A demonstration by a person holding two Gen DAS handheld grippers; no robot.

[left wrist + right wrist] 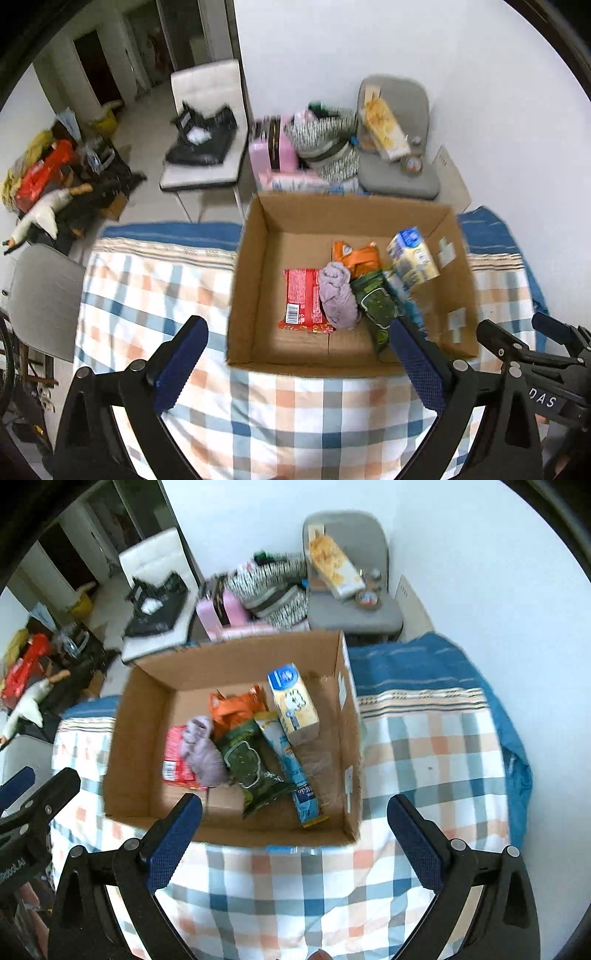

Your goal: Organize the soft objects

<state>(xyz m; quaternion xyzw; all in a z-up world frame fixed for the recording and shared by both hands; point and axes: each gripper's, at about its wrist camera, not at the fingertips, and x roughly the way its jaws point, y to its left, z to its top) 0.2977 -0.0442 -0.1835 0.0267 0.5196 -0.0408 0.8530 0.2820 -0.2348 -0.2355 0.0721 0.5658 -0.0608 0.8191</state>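
An open cardboard box (255, 236) (147, 686) sits on a checked cloth. Inside lie a crumpled lilac cloth (338, 295) (203, 751), a red packet (301, 299) (173, 757), an orange packet (358, 254) (236, 705), a dark green packet (375, 302) (251, 764), a light blue pouch (291, 768) and a small blue-and-yellow carton (412, 254) (293, 701). My left gripper (295, 339) is open and empty, held above the box's near edge. My right gripper (295, 816) is open and empty, above the box's near right corner. The right gripper also shows in the left wrist view (517, 339).
The checked cloth (295, 424) (424, 746) covers the surface, with a blue cover (443, 657) at the far end. Beyond stand a white chair (207, 122) with black items, a grey chair (399, 155) with a yellow box, and a pink case (273, 147) with striped fabric. Clutter lies on the floor at left.
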